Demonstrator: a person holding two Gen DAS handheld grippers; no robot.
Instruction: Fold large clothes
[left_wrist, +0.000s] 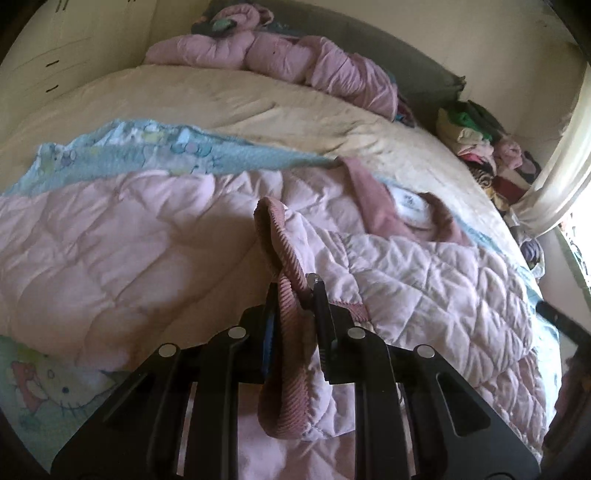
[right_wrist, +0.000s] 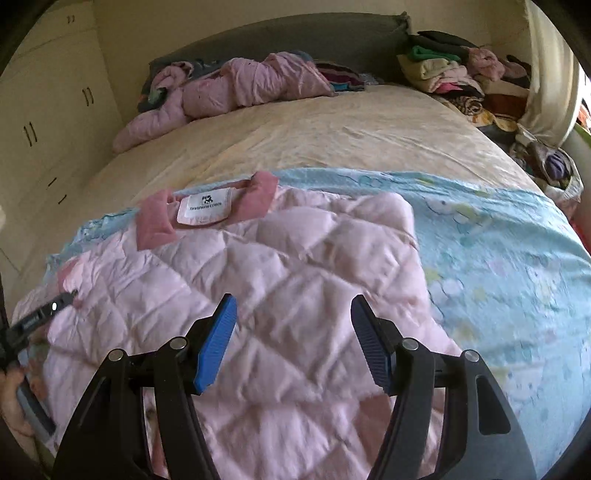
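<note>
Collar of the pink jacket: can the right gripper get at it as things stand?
Probably yes. The right gripper is open and empty above the jacket, and the collar lies exposed ahead to its left with nothing on it. The left gripper is shut on a ribbed cuff, clear of that path.

free: cream sheet (right_wrist: 314, 147) mid-bed | blocked: crumpled jacket (right_wrist: 236, 92), clothes pile (right_wrist: 461, 77) at headboard

Pale pink quilted jacket (right_wrist: 280, 280) spread flat on the bed (white label up), ribbed cuff (left_wrist: 284, 280) lifted.
</note>
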